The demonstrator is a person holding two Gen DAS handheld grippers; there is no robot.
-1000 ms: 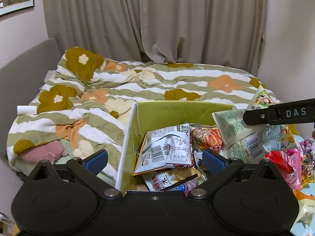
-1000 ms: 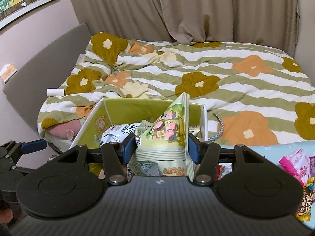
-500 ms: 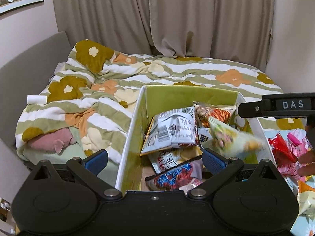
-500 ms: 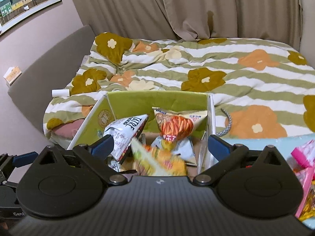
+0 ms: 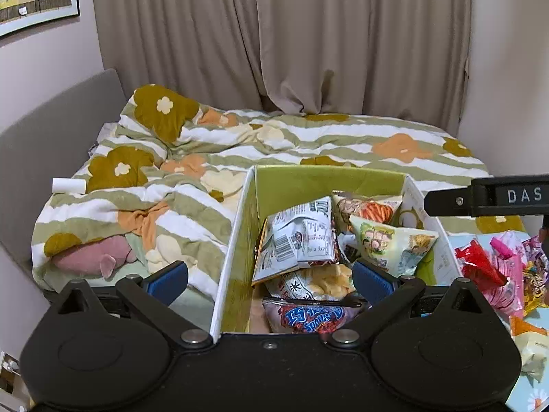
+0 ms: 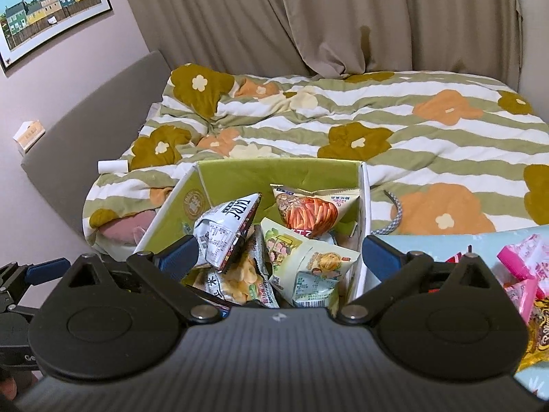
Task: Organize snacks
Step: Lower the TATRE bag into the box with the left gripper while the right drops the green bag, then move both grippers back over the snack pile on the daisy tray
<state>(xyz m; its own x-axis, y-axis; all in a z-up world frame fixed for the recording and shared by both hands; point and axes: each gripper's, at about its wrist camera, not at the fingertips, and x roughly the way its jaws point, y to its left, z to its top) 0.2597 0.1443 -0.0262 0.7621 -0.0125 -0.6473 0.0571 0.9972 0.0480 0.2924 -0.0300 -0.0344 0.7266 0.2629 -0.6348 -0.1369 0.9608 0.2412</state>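
The pale green snack bag (image 6: 308,257) lies inside the green box (image 6: 274,175) on top of other snacks, while the right gripper (image 6: 279,257) (jaws spread wide, empty) and the left gripper (image 5: 271,279), also spread, hover above it.

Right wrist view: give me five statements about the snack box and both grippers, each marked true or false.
1. The right gripper is open and holds nothing. True.
2. The pale green snack bag lies inside the green box. True.
3. The green box is empty. False: several snack bags fill it, among them an orange-printed bag.
4. The left gripper is shut on a bag. False: its jaws stand apart, gripping nothing.
5. Pink snack packets lie outside the box, to its right. True.
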